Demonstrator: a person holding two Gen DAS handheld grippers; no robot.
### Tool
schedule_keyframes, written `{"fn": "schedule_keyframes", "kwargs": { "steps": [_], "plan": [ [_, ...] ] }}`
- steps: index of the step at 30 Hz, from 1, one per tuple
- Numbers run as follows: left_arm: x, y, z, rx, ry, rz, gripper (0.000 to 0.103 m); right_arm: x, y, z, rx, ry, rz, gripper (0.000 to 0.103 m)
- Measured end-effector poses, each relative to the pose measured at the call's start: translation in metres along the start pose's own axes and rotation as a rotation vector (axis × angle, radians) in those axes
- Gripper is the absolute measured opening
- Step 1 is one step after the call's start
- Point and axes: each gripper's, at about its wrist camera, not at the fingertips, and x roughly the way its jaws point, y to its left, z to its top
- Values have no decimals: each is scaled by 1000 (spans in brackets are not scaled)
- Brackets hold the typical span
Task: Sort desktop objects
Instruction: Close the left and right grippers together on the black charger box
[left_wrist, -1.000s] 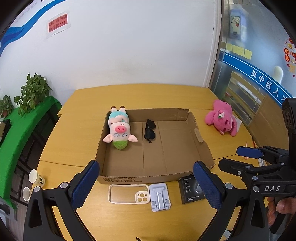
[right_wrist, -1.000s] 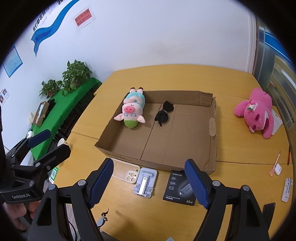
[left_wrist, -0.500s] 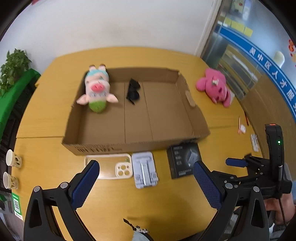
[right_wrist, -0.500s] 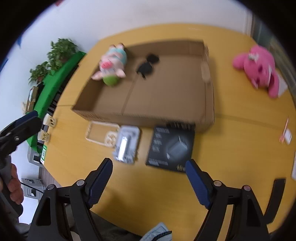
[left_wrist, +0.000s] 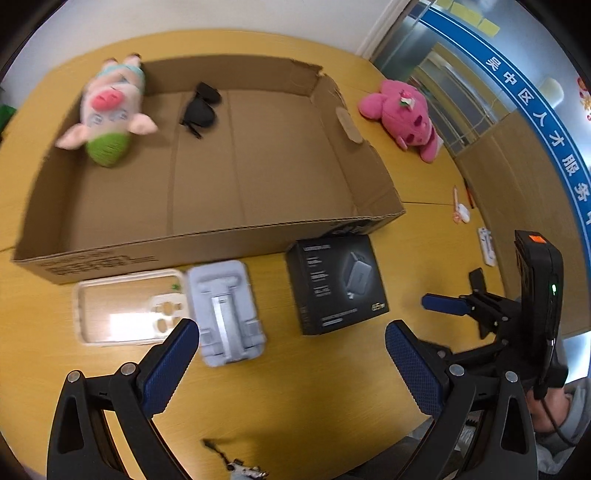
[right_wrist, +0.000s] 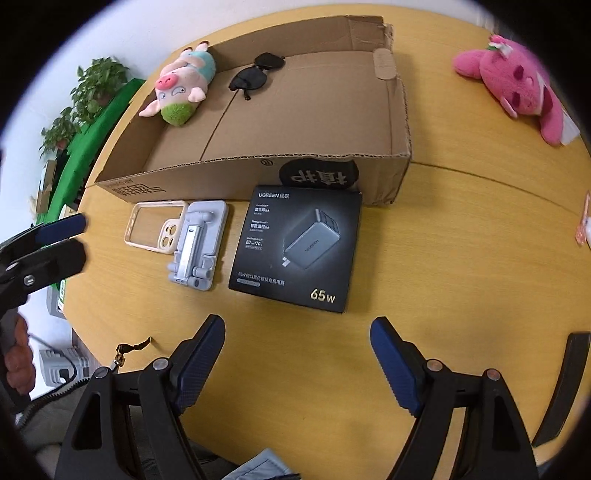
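Note:
A shallow cardboard box (left_wrist: 207, 240) (right_wrist: 258, 173) lies on the yellow table with a pig plush (left_wrist: 109, 122) (right_wrist: 181, 88) and black sunglasses (left_wrist: 201, 109) (right_wrist: 258, 72) inside. In front of it lie a clear phone case (left_wrist: 125, 308) (right_wrist: 157, 225), a grey phone stand (left_wrist: 227, 314) (right_wrist: 197, 245) and a black charger box (left_wrist: 334, 282) (right_wrist: 299, 245). A pink plush (left_wrist: 400, 116) (right_wrist: 513, 83) lies right of the box. My left gripper (left_wrist: 291, 363) is open above the near table edge, by the stand. My right gripper (right_wrist: 297, 360) is open, just short of the charger box.
Small white and pink items (left_wrist: 461, 210) and a white strip (left_wrist: 487, 247) lie at the table's right side. A black strip (right_wrist: 565, 387) lies near the right edge. Potted plants on a green surface (right_wrist: 85, 110) stand left of the table.
Both grippers tilted down and moved closer to the table; the items in front of the box now look larger. Both stay open. Nothing on the table moved.

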Motion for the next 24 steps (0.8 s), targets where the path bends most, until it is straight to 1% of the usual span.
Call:
{"fn": "schedule_keyframes", "kwargs": {
  "steps": [2, 6, 9, 11, 13, 16, 18, 19, 20, 24],
  "plan": [
    [20, -1, 6, -7, 26, -57, 100, 4, 1, 0, -40, -1, -1, 81],
    [50, -1, 17, -40, 70, -123, 100, 12, 2, 0, -128, -6, -31, 81],
    [68, -2, 22, -44, 100, -133, 100, 22, 5, -3, -204, -1, -56, 81],
    [81, 0, 25, -62, 125, -130, 97, 31, 8, -5, -263, 10, -61, 81],
    [91, 3, 27, -82, 145, -143, 97, 41, 10, -5, -302, 18, -61, 81],
    [109, 6, 30, -102, 173, -153, 96, 54, 10, -1, -308, 16, -44, 81],
    [122, 9, 32, -125, 193, -166, 87, 71, 10, 9, -280, 41, -53, 81],
    [128, 10, 33, -137, 204, -178, 80, 78, 11, 13, -278, 63, -44, 83],
    [134, 10, 33, -144, 221, -186, 80, 83, 13, 15, -285, 77, -34, 83],
    [135, 9, 30, -131, 179, -208, 80, 84, 17, 12, -317, 83, -7, 84]
  ]
}}
